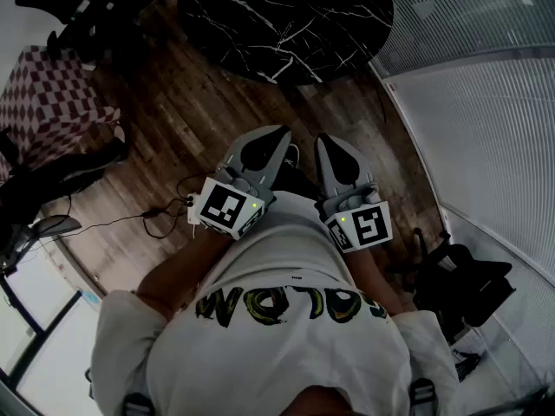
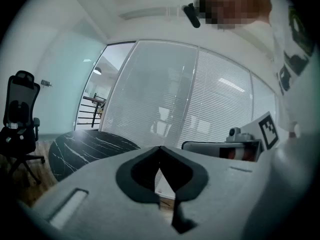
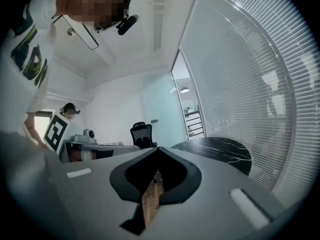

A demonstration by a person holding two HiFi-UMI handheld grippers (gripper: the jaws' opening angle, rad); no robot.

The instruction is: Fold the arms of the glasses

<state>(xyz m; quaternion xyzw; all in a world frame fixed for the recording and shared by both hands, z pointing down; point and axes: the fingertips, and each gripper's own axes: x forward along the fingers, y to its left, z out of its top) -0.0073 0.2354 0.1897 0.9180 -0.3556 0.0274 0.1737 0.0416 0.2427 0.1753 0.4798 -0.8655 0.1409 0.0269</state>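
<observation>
Head view: no glasses anywhere, neither on the round black marble bench (image 1: 286, 16) ahead nor on the wooden floor (image 1: 173, 120). None in the left gripper view or the right gripper view either. Impossible, then, to say where the glasses lie or whether their arms are folded. Going by these pictures, no folding under way at this moment. As likely as not, all of it left to do: finding the glasses, steadying the frame, closing each arm in turn.

As for pose: left hand-held gripper (image 1: 276, 137) and right hand-held gripper (image 1: 323, 142) carried side by side, close in front of the white shirt (image 1: 286, 258). Both aimed forward toward the bench and dipped a little below level, marker cubes (image 1: 227, 208) turned up toward the head. Well apart from the bench, touching nothing.

Left hand-held gripper: jaws closed tip to tip, nothing between them, only a sliver of floor behind the tips. Right hand-held gripper: likewise closed and empty.
</observation>
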